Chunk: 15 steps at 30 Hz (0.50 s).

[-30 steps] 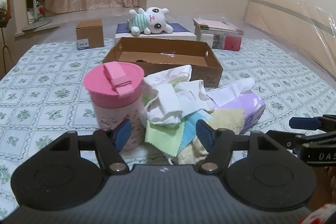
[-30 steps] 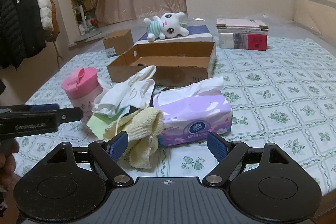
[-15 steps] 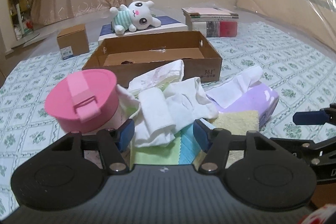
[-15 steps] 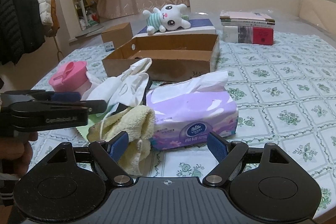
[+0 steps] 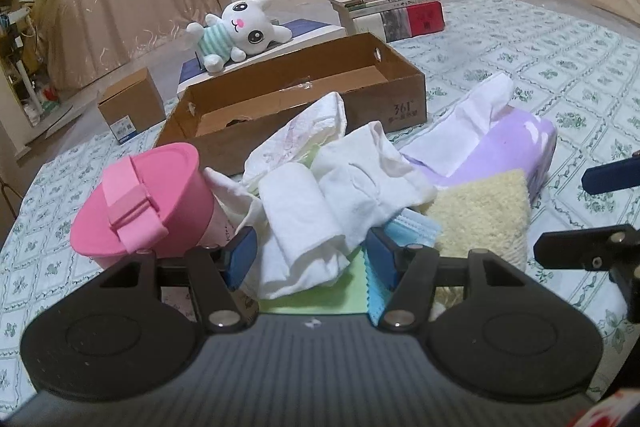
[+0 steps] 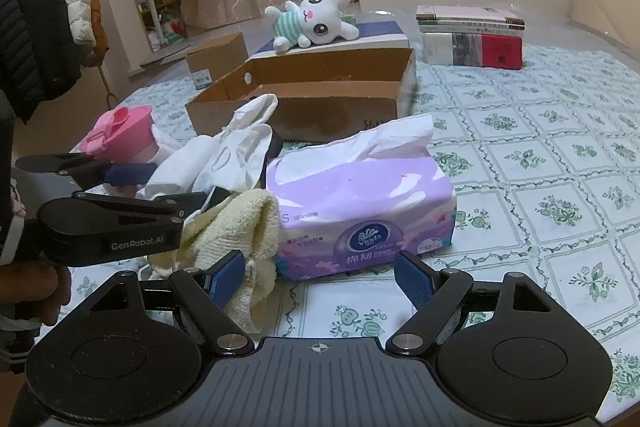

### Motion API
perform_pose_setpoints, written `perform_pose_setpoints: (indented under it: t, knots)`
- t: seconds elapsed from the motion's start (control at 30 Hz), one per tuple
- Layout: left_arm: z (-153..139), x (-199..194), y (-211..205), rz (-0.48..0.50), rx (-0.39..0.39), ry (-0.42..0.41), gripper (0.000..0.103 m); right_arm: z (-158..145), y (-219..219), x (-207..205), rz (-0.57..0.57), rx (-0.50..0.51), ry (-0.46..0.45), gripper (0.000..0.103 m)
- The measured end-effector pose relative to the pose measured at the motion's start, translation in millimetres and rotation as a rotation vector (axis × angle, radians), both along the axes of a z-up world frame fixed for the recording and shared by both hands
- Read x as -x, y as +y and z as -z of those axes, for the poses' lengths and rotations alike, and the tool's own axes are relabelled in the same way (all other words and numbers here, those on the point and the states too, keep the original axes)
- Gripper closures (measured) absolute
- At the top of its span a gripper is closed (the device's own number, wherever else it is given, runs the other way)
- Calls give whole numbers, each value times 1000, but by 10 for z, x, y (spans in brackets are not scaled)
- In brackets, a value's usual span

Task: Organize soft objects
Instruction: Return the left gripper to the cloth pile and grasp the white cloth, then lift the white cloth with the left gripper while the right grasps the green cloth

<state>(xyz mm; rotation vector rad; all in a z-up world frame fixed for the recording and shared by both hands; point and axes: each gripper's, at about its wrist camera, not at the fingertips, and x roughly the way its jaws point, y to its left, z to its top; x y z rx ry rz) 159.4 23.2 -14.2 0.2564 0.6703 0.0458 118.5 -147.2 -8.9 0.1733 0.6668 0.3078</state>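
A heap of soft things lies on the patterned bedspread (image 6: 560,155). It holds white cloths (image 5: 320,195) (image 6: 224,163), a yellow towel (image 5: 480,215) (image 6: 240,227), a green cloth (image 5: 312,295), a blue mask (image 5: 416,231) and a purple tissue pack (image 5: 512,147) (image 6: 360,203). My left gripper (image 5: 312,259) (image 6: 168,187) is open, low over the heap, with a rolled white cloth between its jaws. My right gripper (image 6: 320,277) (image 5: 560,215) is open just short of the tissue pack. Its left finger is beside the yellow towel.
A pink lidded cup (image 5: 140,203) (image 6: 120,131) stands left of the heap, by my left finger. Behind are an open cardboard box (image 5: 404,95) (image 6: 340,111), a plush toy (image 5: 236,27) on a flat box, stacked books (image 5: 396,11), a small carton (image 5: 132,107) and hanging coats (image 6: 40,27).
My left gripper has come forward and down onto the heap, rolling somewhat, and its jaws have narrowed a little. The right gripper has sunk slightly toward the tissue pack.
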Motion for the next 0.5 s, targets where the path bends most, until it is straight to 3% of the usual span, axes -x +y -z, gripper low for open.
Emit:
perform_pose_setpoints:
  t: [0.03, 0.27, 0.37, 0.5]
  knots:
    - [8, -13, -4, 3, -2, 5, 45, 1, 1, -2, 0, 0, 0, 21]
    - [12, -30, 19, -11, 35, 19, 86, -18, 8, 6, -1, -2, -3, 21]
    - [-21, 3, 27, -15, 49, 12, 94, -34, 23, 8, -4, -2, -6, 21]
    - [-144, 108, 63, -12, 87, -14, 96, -65, 54, 44, -10, 0, -14, 21]
